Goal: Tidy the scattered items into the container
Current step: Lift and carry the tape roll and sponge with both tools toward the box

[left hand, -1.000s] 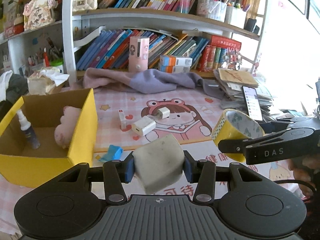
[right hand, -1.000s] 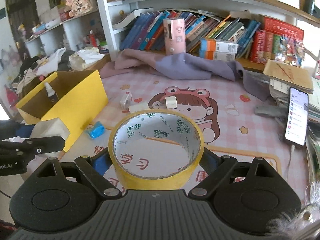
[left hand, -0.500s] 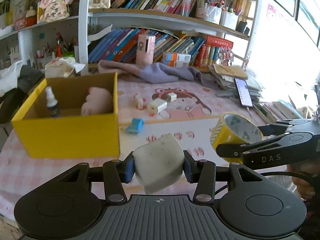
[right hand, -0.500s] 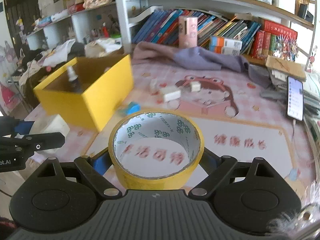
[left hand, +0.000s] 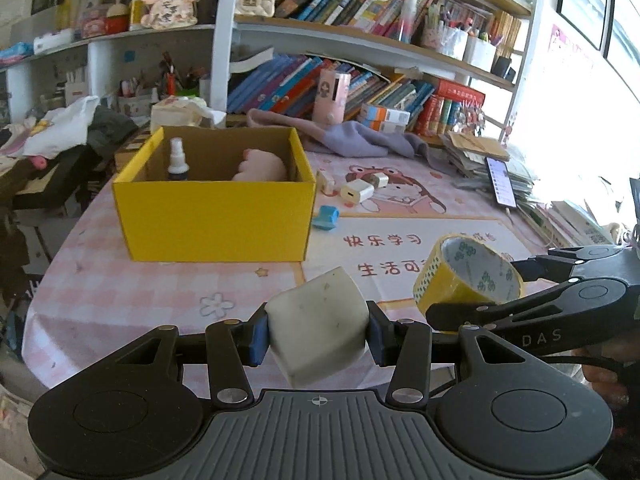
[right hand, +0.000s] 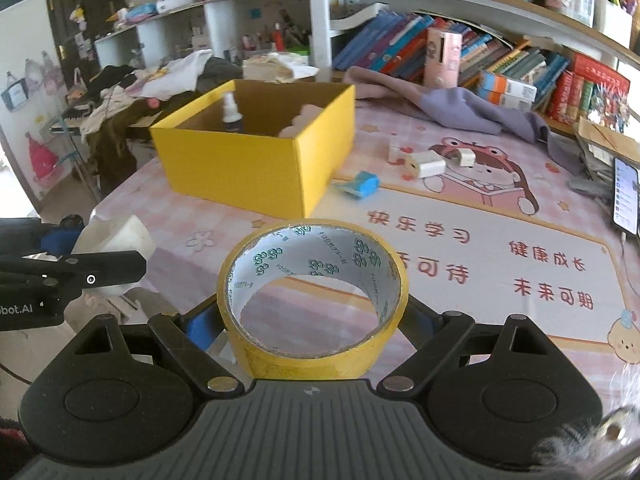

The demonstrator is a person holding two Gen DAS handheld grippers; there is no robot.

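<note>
Two handheld grippers each carry a load above the near edge of a pink patterned table (left hand: 120,288). The left gripper (left hand: 318,330) is clenched on a pale grey-white foam block (left hand: 318,330), tilted between its blue pads with one corner hanging low. The right gripper (right hand: 314,320) grasps a yellow roll of adhesive tape (right hand: 314,300) by its outer sides, its hole opening up and away from the camera. Beyond them, toward the table's far left, stands an open yellow cardboard box (left hand: 216,216) holding an upright spray bottle (left hand: 178,160) and a pink plush toy (left hand: 262,168). A small blue item (left hand: 326,217) lies just beside the box's right wall.
</note>
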